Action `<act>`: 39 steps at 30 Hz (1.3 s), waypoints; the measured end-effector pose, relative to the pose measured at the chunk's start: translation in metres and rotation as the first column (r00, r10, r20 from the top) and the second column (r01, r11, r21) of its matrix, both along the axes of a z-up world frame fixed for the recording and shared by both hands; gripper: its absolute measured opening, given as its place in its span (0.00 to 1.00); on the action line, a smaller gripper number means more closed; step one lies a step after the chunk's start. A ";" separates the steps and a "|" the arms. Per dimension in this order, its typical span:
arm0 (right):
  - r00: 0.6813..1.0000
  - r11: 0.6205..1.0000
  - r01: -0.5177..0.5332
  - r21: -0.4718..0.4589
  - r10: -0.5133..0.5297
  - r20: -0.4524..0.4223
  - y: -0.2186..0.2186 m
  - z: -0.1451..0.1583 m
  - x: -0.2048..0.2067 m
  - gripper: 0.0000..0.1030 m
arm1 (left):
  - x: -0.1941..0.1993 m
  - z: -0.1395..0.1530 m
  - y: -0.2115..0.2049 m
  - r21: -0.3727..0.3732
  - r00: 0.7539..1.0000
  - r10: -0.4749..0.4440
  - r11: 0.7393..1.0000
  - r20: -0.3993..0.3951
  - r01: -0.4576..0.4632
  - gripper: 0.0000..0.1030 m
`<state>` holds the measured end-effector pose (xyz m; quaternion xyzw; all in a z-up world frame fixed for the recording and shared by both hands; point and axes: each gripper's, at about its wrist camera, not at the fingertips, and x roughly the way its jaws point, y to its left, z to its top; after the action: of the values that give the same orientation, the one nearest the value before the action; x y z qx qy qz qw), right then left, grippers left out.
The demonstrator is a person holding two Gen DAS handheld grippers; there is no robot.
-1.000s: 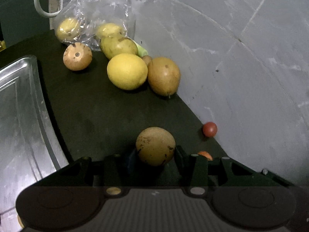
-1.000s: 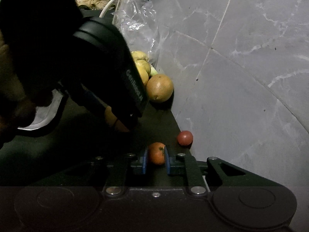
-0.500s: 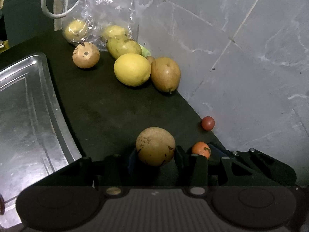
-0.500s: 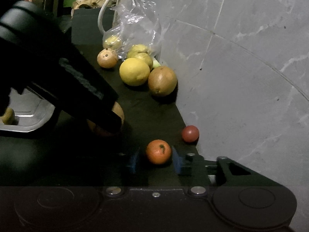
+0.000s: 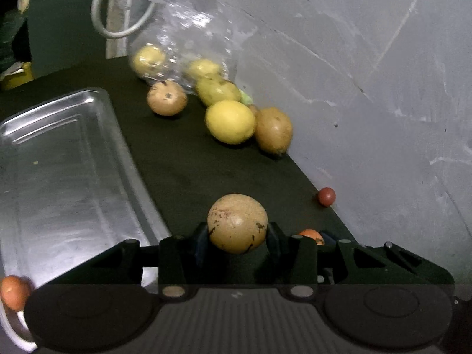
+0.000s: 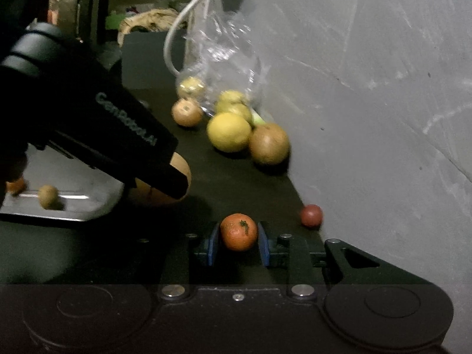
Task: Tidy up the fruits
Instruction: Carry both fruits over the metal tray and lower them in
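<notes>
Dark mat (image 5: 183, 171), left tool (image 5: 237, 233) gripping brown fruit (image 5: 237, 223), right tool (image 6: 238, 243) gripping tangerine (image 6: 239, 232)

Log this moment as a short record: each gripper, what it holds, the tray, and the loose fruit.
left gripper: shut on brown fruit
right gripper: jaws around tangerine, closure unclear
tray: metal, left of the mat; holds a small orange fruit and a small brown fruit
bag: clear plastic, against the wall, yellow fruit inside
pile by bag: lemon, two brown fruits
red fruit: alone by the wall
</notes>
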<state>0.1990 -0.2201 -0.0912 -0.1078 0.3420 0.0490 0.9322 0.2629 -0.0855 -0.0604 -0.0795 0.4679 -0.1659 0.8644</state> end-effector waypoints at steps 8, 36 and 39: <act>0.996 0.996 -0.085 0.029 0.084 0.032 0.037 0.014 -0.006 0.29 | -0.019 0.010 0.046 -0.001 0.995 0.097 0.995 0.019 -0.097 0.44; 0.964 0.963 -0.266 0.035 0.266 0.009 0.127 0.009 -0.014 0.29 | -0.077 -0.004 0.149 0.011 0.948 0.316 0.949 -0.039 -0.315 0.44; 0.965 0.964 -0.263 0.033 0.263 0.000 0.129 0.007 -0.013 0.29 | -0.079 -0.006 0.150 0.018 0.947 0.318 0.948 -0.043 -0.318 0.44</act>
<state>0.1865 -0.0914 -0.0842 -0.1369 0.3260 0.1782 0.9183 0.1835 0.0640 -0.0668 -0.1526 0.4693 -0.0201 0.8695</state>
